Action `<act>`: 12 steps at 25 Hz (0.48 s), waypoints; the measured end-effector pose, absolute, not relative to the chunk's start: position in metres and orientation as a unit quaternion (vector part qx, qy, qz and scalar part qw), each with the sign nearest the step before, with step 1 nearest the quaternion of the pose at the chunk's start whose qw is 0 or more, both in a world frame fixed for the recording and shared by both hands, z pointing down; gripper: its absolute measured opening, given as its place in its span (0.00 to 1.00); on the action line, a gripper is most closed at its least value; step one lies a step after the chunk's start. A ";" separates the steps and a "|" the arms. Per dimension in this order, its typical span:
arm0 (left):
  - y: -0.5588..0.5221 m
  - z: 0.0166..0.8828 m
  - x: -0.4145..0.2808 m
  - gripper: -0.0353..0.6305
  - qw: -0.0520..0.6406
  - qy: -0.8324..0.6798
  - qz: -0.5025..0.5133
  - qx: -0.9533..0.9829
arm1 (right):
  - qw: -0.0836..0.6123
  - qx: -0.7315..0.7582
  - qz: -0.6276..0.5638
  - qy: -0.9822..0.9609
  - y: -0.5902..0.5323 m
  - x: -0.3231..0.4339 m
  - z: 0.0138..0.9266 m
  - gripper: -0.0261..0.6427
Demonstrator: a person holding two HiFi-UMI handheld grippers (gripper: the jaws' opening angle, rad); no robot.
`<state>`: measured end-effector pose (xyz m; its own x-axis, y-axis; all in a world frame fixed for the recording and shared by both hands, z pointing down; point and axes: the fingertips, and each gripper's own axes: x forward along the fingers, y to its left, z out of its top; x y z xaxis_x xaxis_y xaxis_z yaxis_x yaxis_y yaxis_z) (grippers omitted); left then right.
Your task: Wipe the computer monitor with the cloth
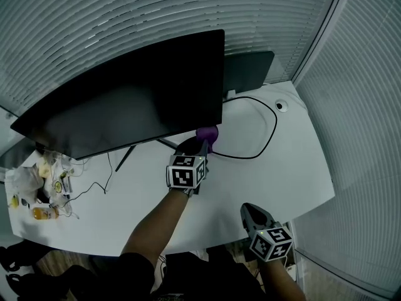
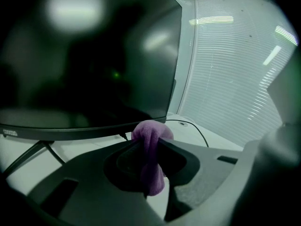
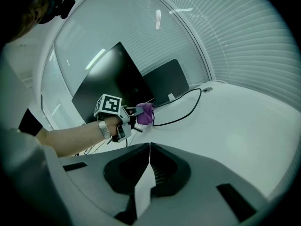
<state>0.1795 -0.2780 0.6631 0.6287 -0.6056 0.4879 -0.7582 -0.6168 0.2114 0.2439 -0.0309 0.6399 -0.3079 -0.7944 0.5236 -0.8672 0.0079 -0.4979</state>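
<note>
Approach step, I'd judge: left gripper [image 1: 204,144] is clamped on the purple cloth [image 1: 207,133], which sits bunched at its tips just below the lower right corner of the monitor [image 1: 138,99], apparently not on the screen yet. Right gripper [image 1: 247,209] hangs nearer, jaws together w/ nothing btwn them. Next move needs the cloth lifted onto the glass w/ light pressure. Bezel logo too blurred to read.
</note>
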 end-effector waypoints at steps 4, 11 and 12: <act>-0.281 0.658 0.152 0.17 0.206 -0.400 0.179 0.875 | 0.052 0.578 0.389 -0.716 -0.037 0.225 0.640 0.08; -0.285 0.654 0.086 0.17 0.214 -0.434 0.172 0.858 | 0.062 0.552 0.377 -0.742 -0.050 0.178 0.626 0.08; -0.285 0.654 0.076 0.17 0.216 -0.440 0.171 0.855 | 0.063 0.549 0.376 -0.744 -0.051 0.173 0.624 0.08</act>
<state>0.0758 -0.2852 0.6536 0.5545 -0.6781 0.4824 -0.8258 -0.5202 0.2179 0.1726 -0.0511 0.6243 -0.3886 -0.7693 0.5070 -0.8644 0.1139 -0.4898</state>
